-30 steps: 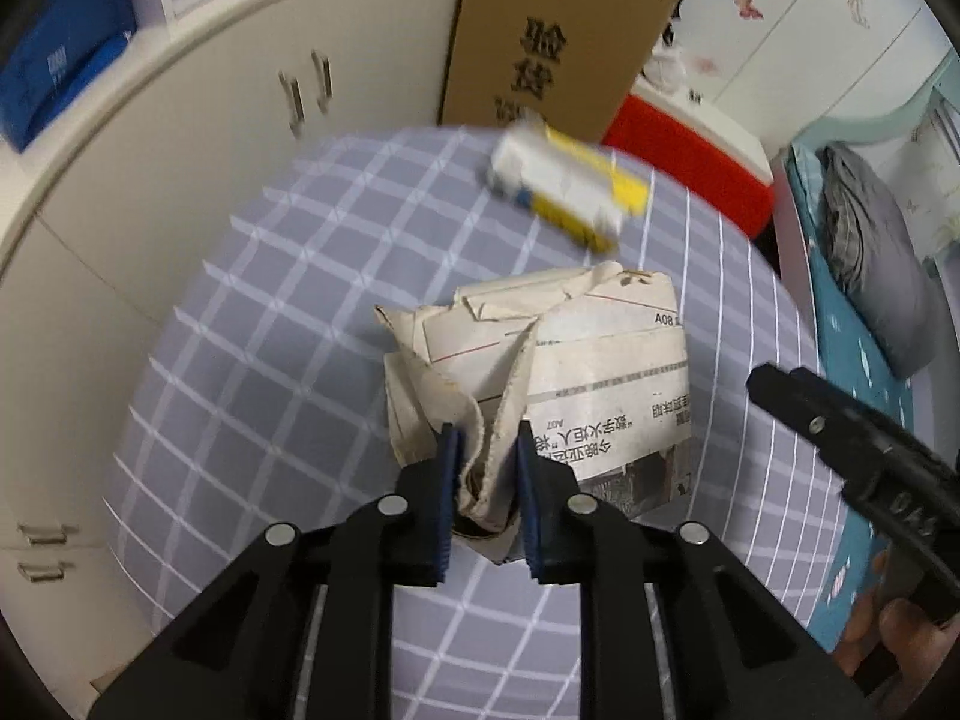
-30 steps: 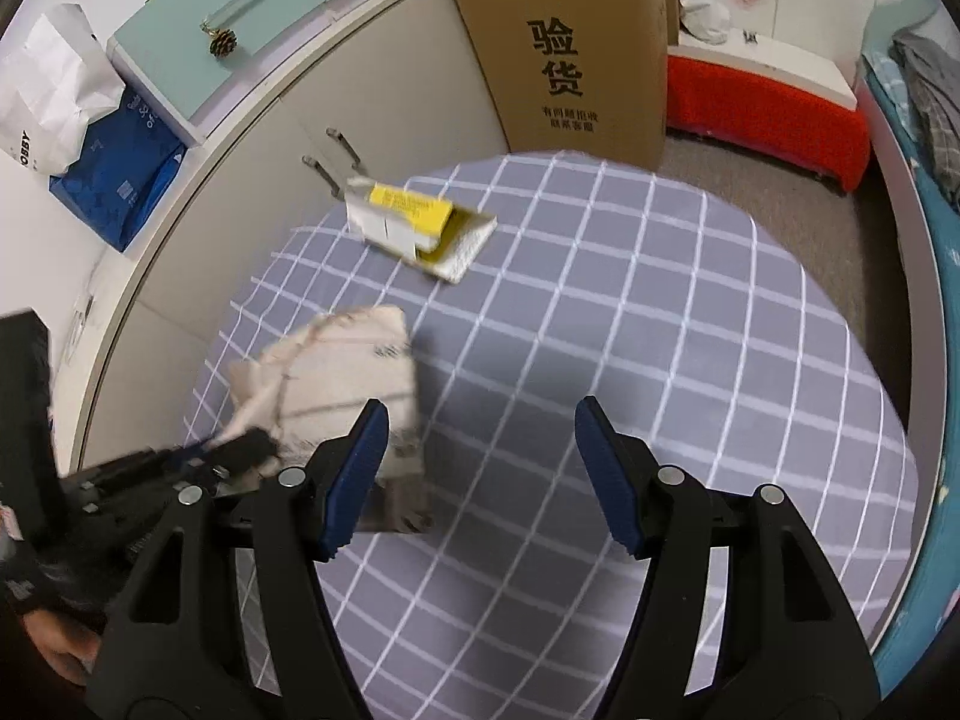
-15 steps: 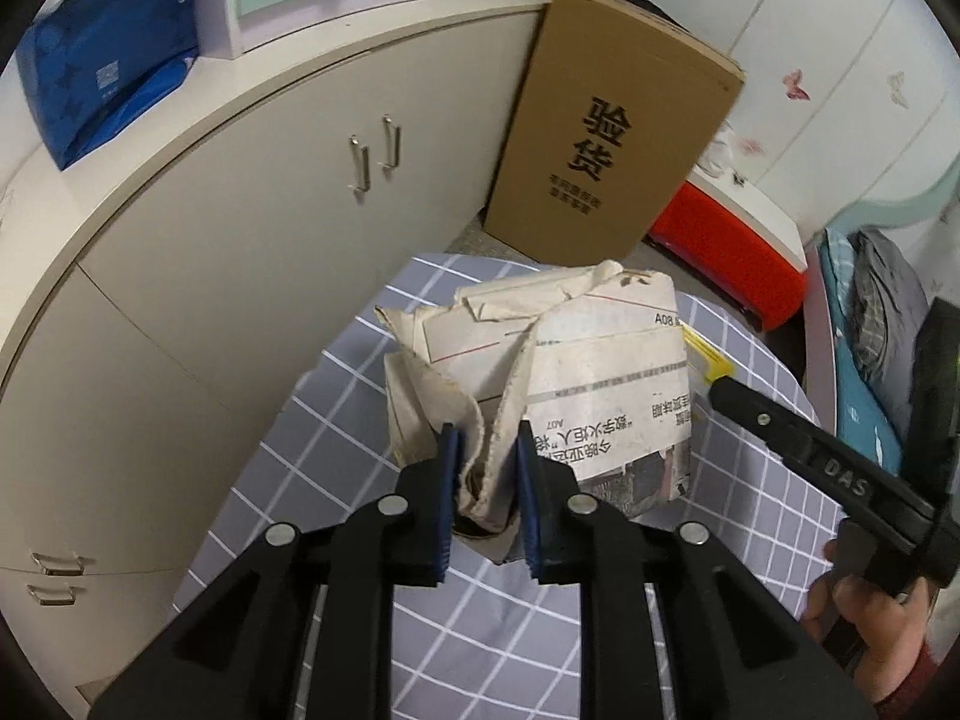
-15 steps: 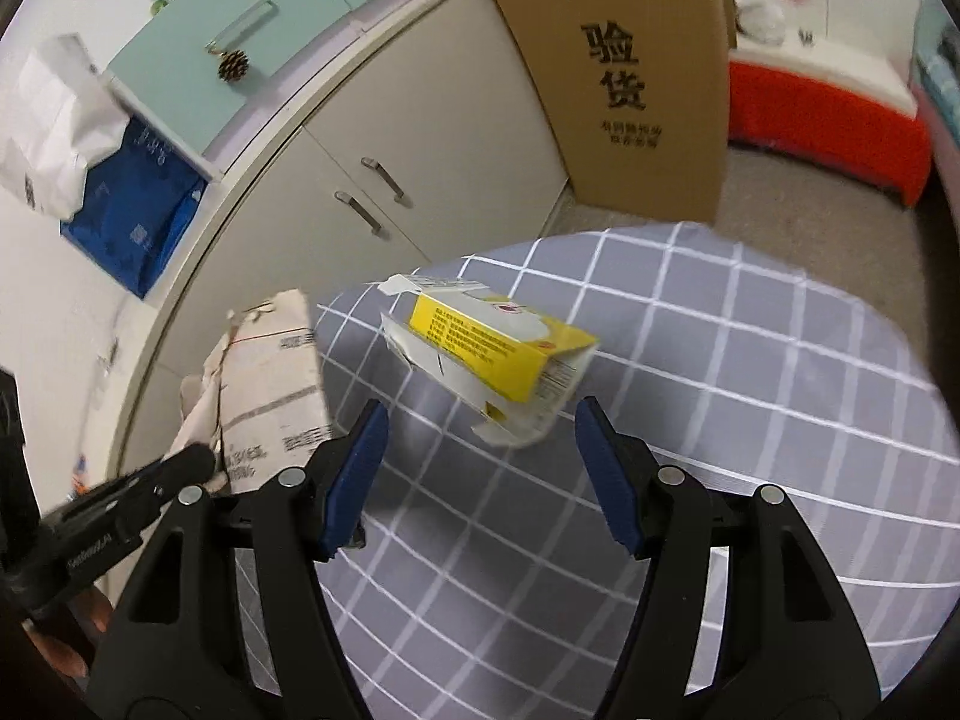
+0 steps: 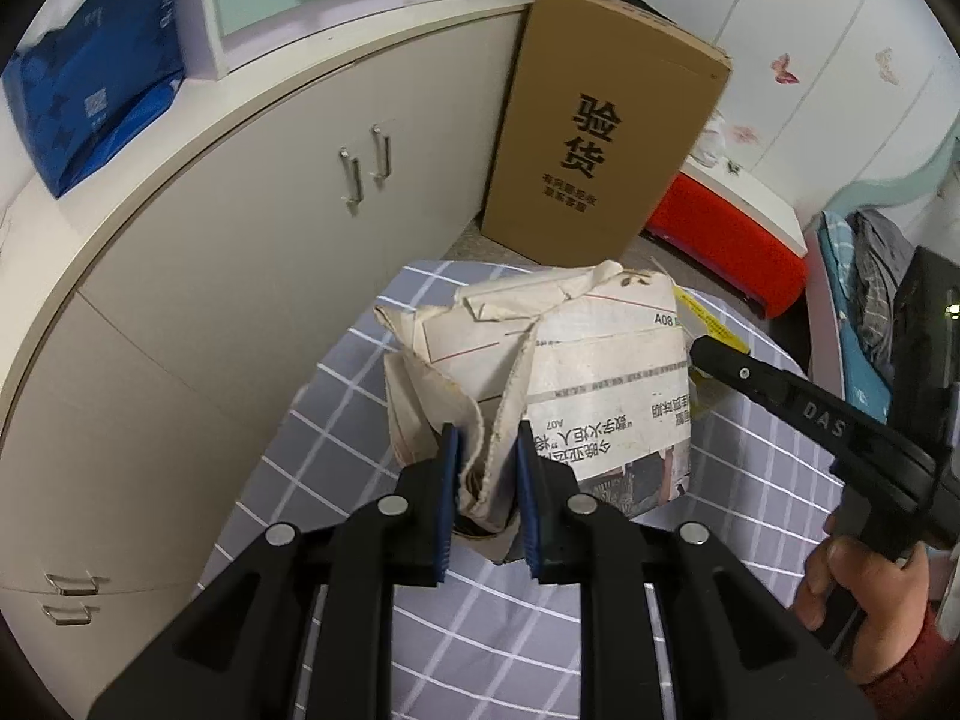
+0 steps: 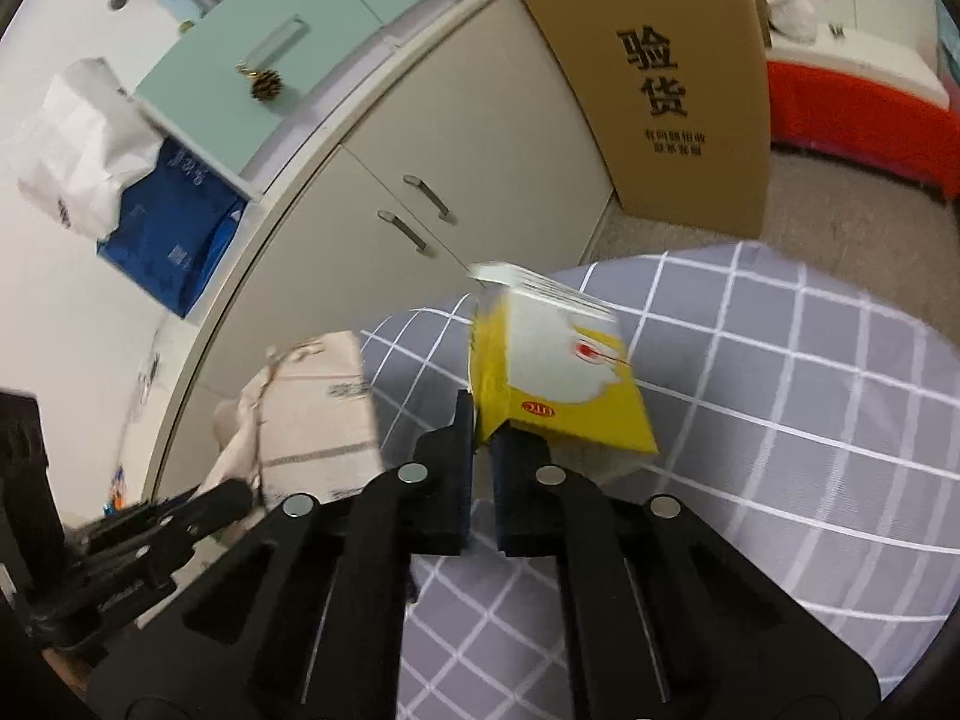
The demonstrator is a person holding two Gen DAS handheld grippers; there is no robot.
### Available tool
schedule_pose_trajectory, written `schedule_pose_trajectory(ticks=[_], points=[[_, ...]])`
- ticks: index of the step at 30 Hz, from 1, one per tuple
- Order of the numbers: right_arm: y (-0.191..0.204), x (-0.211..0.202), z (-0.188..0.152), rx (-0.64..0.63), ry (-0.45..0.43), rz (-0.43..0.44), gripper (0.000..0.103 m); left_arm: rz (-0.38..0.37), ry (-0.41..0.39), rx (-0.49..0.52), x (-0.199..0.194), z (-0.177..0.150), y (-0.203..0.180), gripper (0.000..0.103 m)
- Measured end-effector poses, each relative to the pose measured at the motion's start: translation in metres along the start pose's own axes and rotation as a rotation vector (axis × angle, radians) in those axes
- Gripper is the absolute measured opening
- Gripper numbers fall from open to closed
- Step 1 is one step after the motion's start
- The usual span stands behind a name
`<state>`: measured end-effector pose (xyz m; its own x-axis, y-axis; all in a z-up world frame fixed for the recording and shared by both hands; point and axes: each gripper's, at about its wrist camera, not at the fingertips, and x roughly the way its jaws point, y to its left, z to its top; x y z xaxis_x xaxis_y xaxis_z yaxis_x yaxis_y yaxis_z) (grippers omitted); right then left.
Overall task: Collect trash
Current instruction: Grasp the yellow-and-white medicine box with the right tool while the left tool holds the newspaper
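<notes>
My left gripper (image 5: pixel 483 450) is shut on a crumpled newspaper bundle (image 5: pixel 576 372) and holds it above the grey checked table (image 5: pixel 360 396). The bundle also shows in the right wrist view (image 6: pixel 312 408), at the left. My right gripper (image 6: pixel 483 438) is shut on the lower edge of a yellow and white carton (image 6: pixel 552 366), lifted off the table (image 6: pixel 810 420). In the left wrist view the right gripper (image 5: pixel 708 354) reaches in from the right, and only a yellow sliver of the carton (image 5: pixel 714 330) shows behind the newspaper.
A tall cardboard box (image 5: pixel 600 138) leans against beige cabinets (image 5: pixel 288 228) beyond the table. A red and white box (image 5: pixel 732 240) lies on the floor at the right. A blue bag (image 5: pixel 90 102) sits on the cabinet top.
My right gripper closed on the yellow carton and lifted it off the table. My left gripper kept its hold on the newspaper and rose higher.
</notes>
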<state>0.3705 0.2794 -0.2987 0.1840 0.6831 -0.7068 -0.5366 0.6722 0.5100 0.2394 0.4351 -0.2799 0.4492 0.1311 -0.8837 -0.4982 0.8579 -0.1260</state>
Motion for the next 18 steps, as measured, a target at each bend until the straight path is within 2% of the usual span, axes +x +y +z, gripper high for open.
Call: schedule_pose_trajectory(ticks=[6, 13, 18], points=[[-0.011, -0.068, -0.011, 0.011, -0.049, -0.054, 0.006, -0.033, 0.000, 0.078, -0.022, -0.003, -0.048, 0.018], [-0.059, -0.175, -0.039, 0.079, -0.147, -0.145, 0.006, -0.084, -0.004, 0.222, -0.054, -0.028, -0.144, 0.018], [-0.102, -0.258, -0.076, 0.129, -0.219, -0.199, 0.006, -0.121, -0.020, 0.308, -0.079, -0.059, -0.219, 0.018]])
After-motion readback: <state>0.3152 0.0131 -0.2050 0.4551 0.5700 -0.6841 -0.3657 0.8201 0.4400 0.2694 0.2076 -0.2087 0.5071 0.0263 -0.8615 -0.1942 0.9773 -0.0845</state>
